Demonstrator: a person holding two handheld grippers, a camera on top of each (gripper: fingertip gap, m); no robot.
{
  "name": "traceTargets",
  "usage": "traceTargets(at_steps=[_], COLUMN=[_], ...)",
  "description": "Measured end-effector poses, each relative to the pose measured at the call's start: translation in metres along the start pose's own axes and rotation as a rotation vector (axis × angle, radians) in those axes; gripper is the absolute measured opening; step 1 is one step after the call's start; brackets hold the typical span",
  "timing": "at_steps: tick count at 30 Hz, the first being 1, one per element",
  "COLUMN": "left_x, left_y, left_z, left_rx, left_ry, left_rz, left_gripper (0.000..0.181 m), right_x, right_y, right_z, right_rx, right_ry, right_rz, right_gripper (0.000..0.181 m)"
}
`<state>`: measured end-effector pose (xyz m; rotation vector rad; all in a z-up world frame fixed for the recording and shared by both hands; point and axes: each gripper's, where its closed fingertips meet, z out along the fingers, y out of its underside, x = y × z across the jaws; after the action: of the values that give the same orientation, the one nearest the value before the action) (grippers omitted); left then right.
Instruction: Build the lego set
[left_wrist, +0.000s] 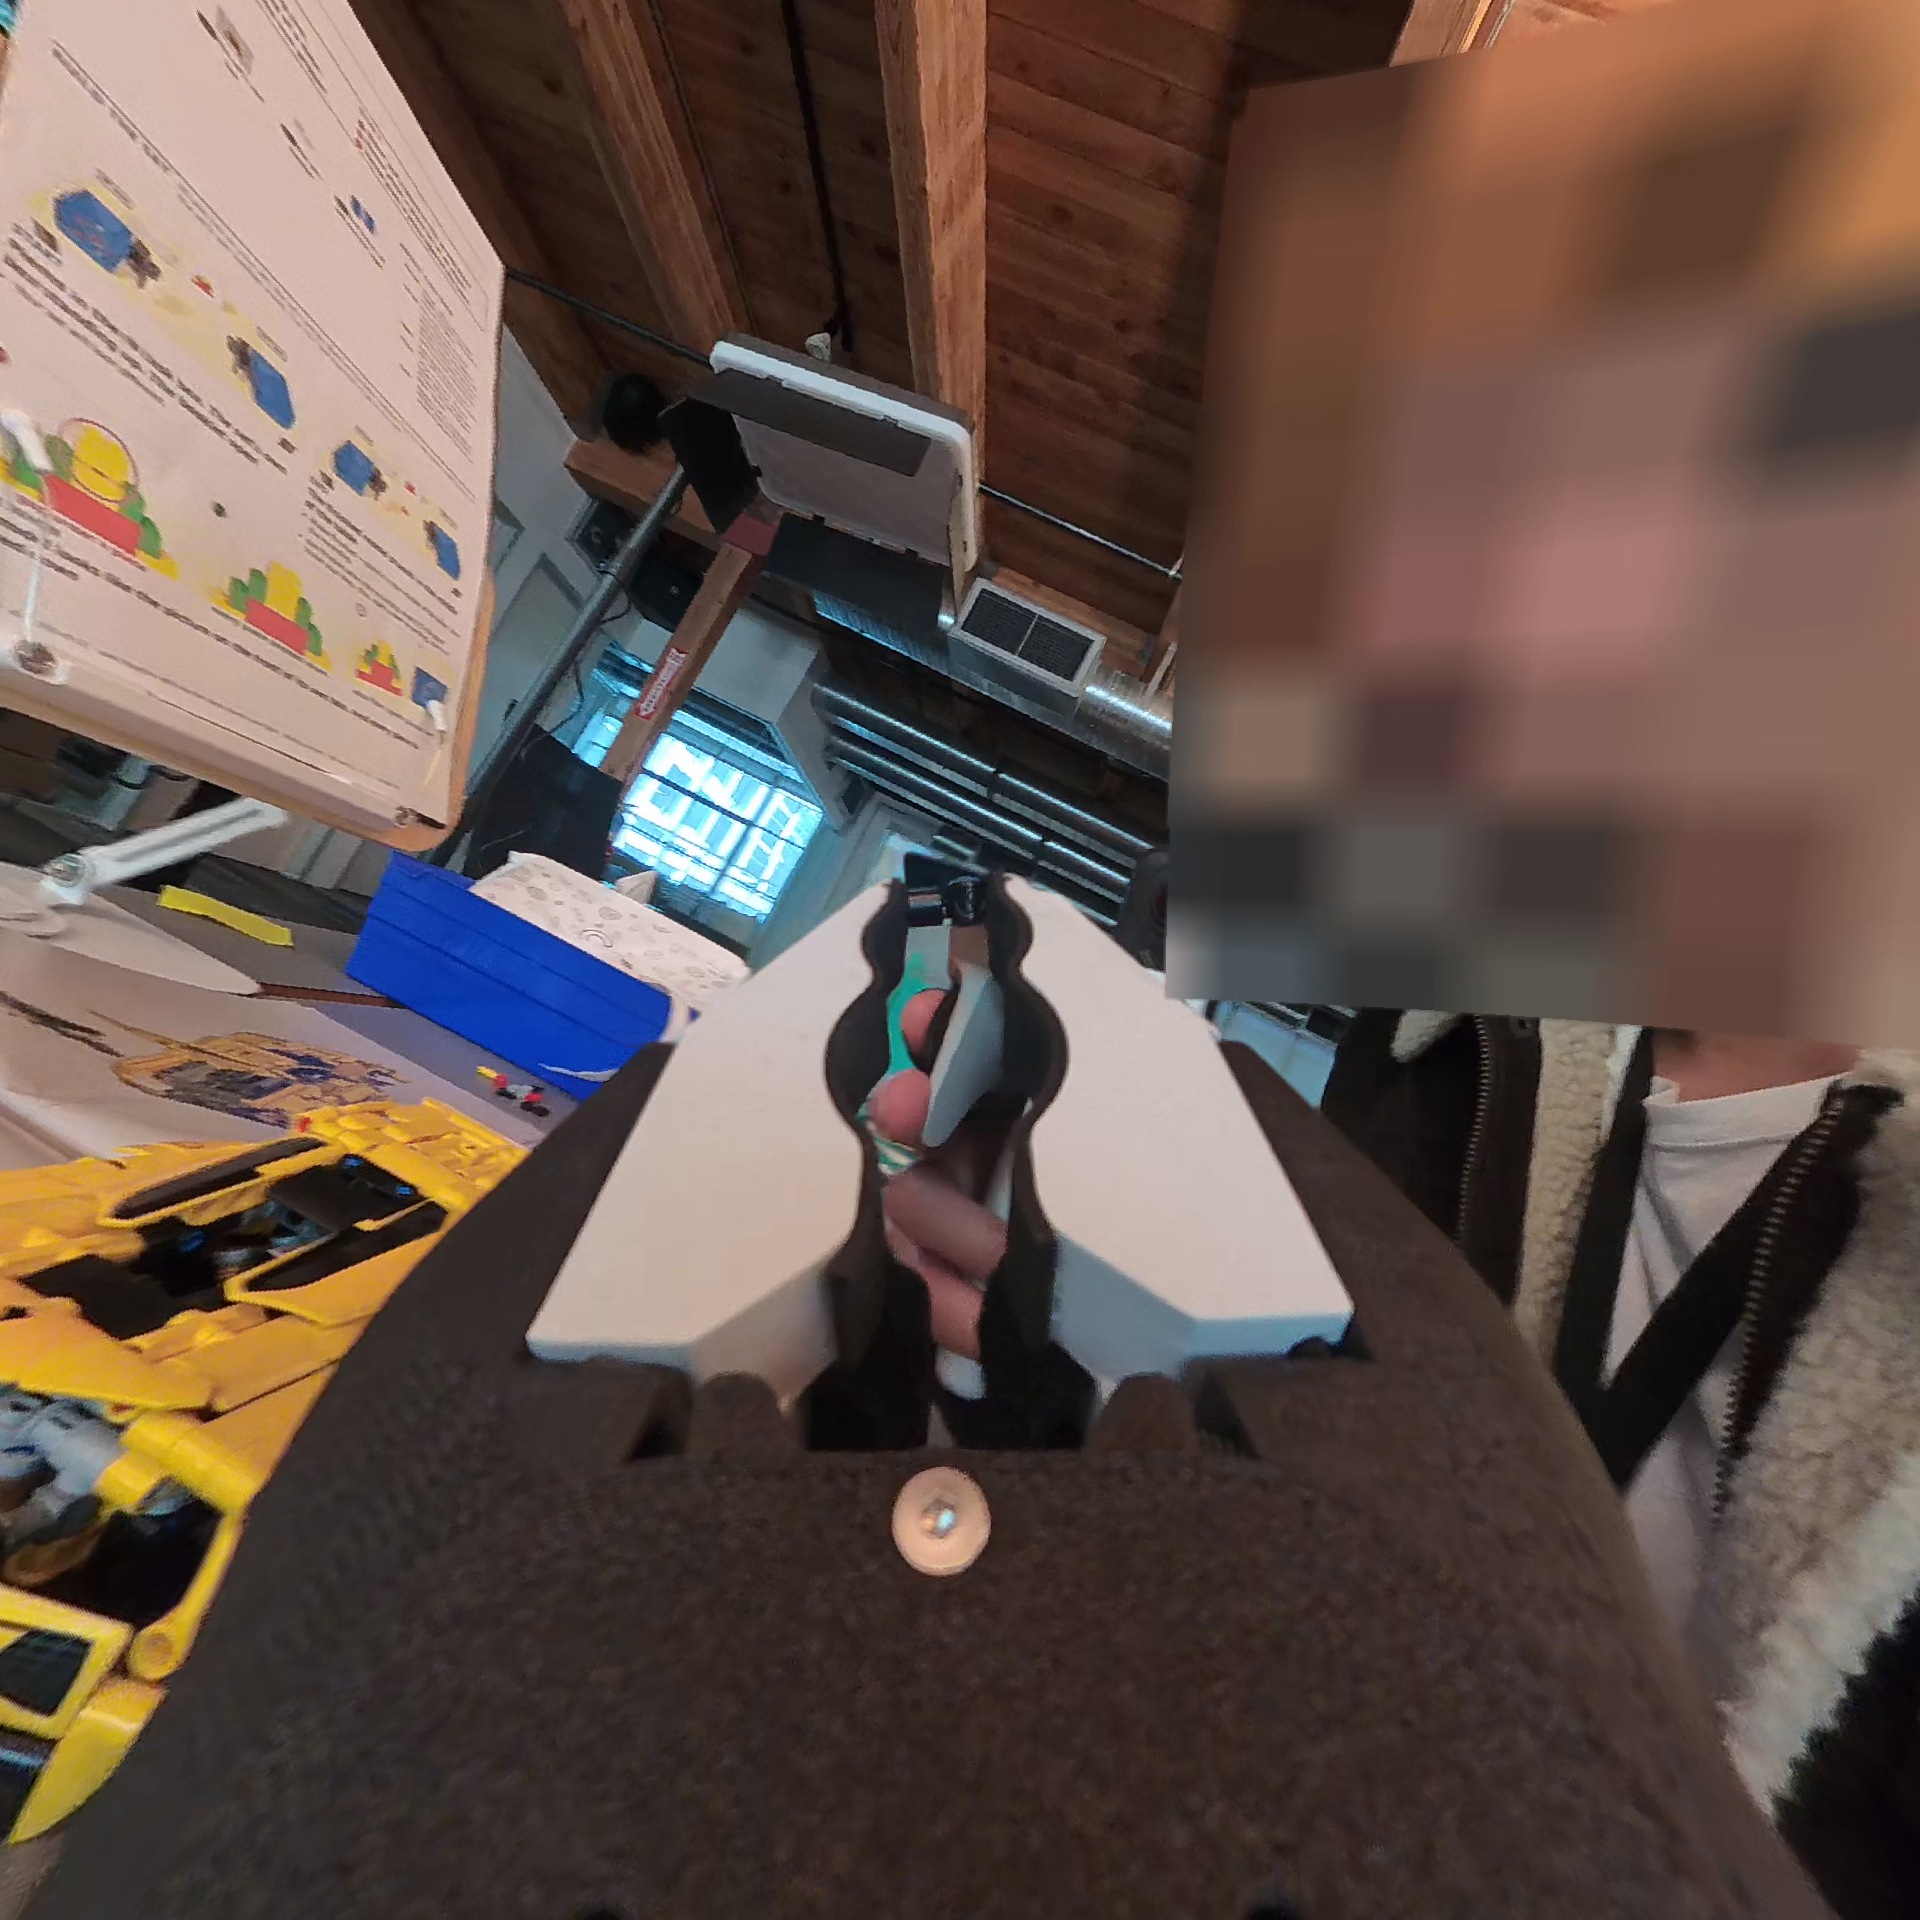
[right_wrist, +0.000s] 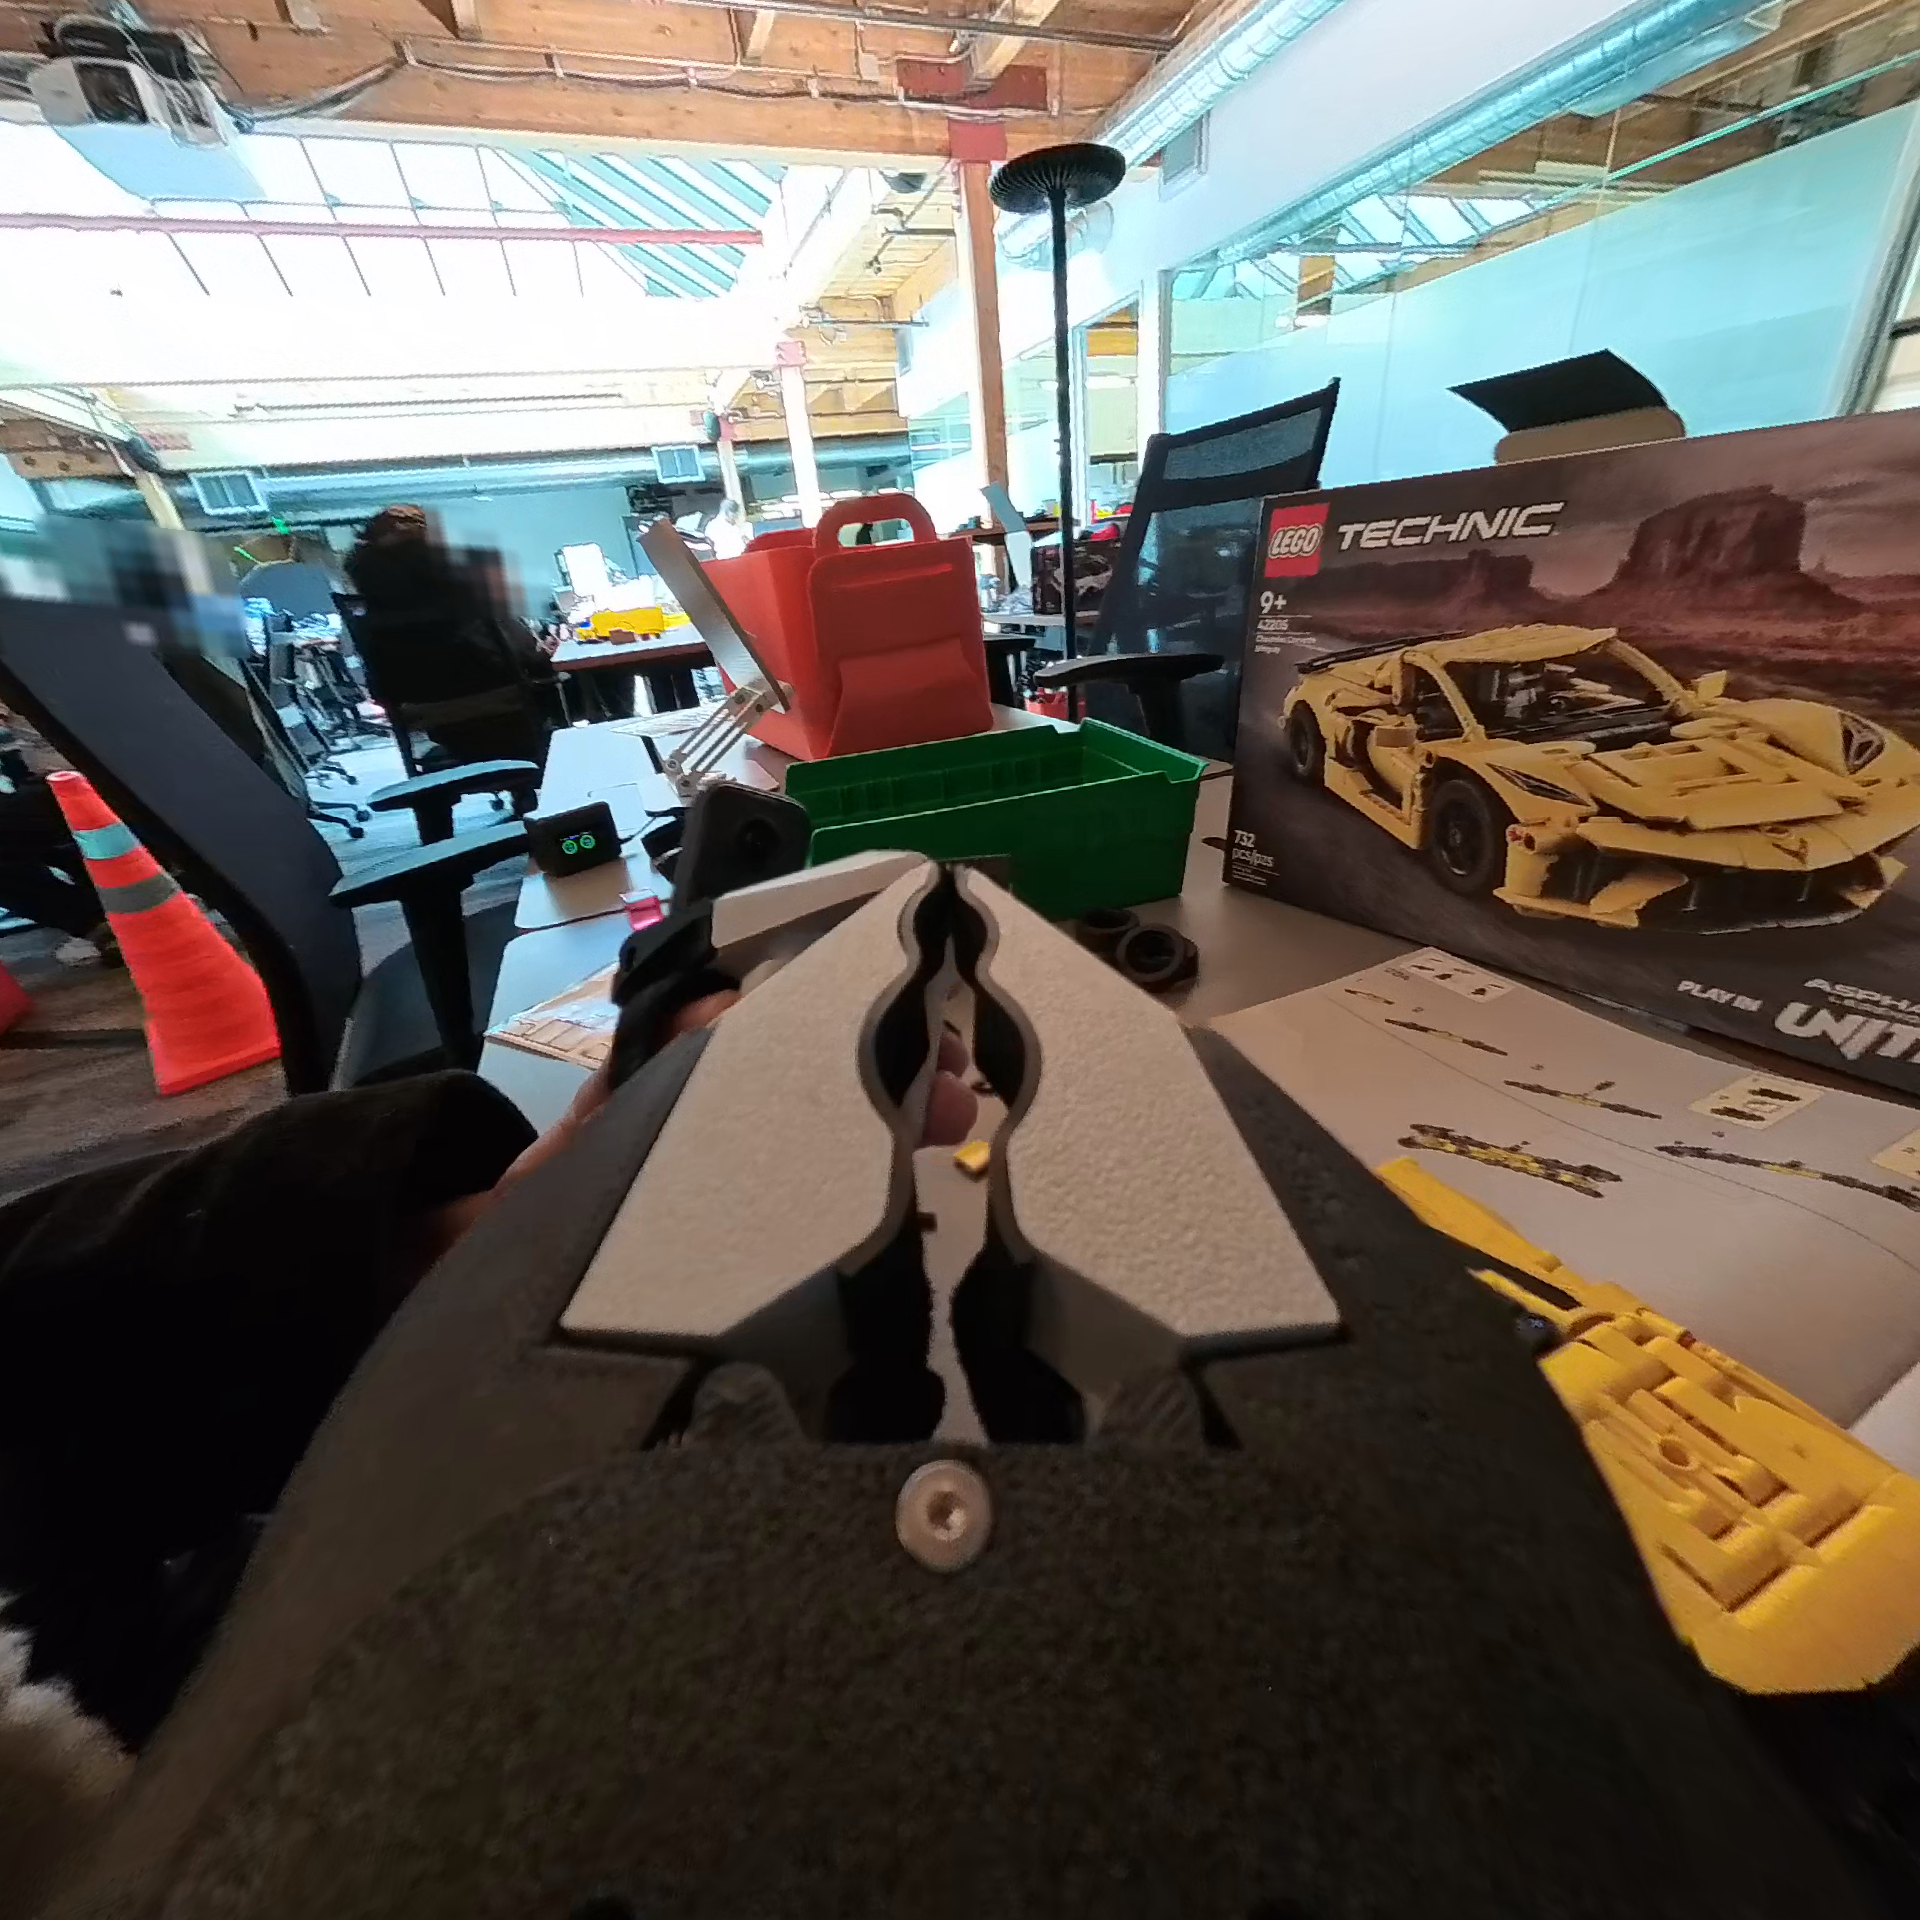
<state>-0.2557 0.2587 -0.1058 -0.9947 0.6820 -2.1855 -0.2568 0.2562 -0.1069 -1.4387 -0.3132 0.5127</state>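
Right gripper (right_wrist: 951, 883) tips together, yellow car (right_wrist: 1704, 1475) lengthwise alongside.

On the table (right_wrist: 1195, 914), a partly built model car (right_wrist: 1704, 1455) lies at the near right, resting on an open instruction sheet (right_wrist: 1507, 1049). Behind the sheet stands the set's box (right_wrist: 1579, 707). Left of the box sits a bin (right_wrist: 997, 810), with loose tyres (right_wrist: 1138, 940) in front of it and a bag (right_wrist: 883, 634) behind it.
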Motion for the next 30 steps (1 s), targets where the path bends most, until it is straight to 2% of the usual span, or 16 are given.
traceTargets(at_steps=[5, 11, 25, 30], left_x=[0.007, 0.018, 0.024, 0.033], left_y=[0.000, 0.002, 0.003, 0.003], left_z=[0.000, 0.002, 0.002, 0.001], left_rx=[-0.002, -0.012, -0.017, -0.018], left_ry=[0.068, 0.151, 0.195, 0.280], left_rz=[-0.065, -0.120, -0.146, -0.228], left_gripper=[0.014, 0.014, 0.014, 0.014], right_x=[-0.007, -0.017, -0.023, -0.032], right_y=[-0.003, -0.008, -0.008, -0.011], right_z=[-0.001, -0.007, -0.010, -0.014], right_rx=[0.020, 0.033, 0.030, 0.025], right_ry=[-0.094, -0.303, -0.375, -0.487], right_rz=[0.097, 0.347, 0.387, 0.491], right_gripper=[0.000, 0.003, 0.004, 0.004])
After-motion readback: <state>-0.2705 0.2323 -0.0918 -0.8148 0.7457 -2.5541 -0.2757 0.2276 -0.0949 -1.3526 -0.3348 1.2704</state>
